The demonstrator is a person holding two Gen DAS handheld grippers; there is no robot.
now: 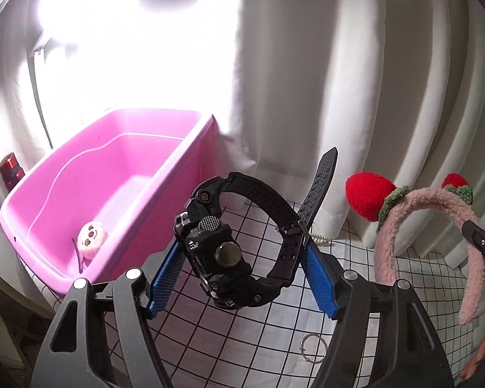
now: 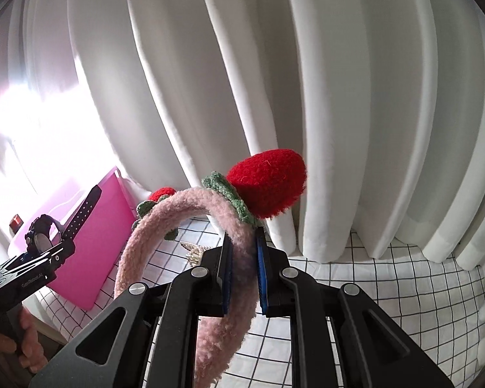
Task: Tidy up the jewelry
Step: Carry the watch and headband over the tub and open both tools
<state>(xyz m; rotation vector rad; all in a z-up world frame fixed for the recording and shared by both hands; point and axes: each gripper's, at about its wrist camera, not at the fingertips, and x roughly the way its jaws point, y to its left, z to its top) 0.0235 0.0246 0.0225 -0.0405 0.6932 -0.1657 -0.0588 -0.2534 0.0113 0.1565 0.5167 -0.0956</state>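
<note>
A black sports watch hangs clamped between the blue pads of my left gripper, lifted above the checked cloth, with its strap end sticking up. A pink fuzzy headband with red knitted strawberries is pinched in my right gripper, whose jaws stand nearly together on the band. The headband also shows at the right of the left wrist view. A pink plastic bin stands to the left and holds a white plush hair clip. The left gripper and the watch appear at the far left of the right wrist view.
White curtains hang close behind the table. On the checked cloth lie a metal ring and a pearl piece. A red bottle stands beside the bin. A person's hand grips the left handle.
</note>
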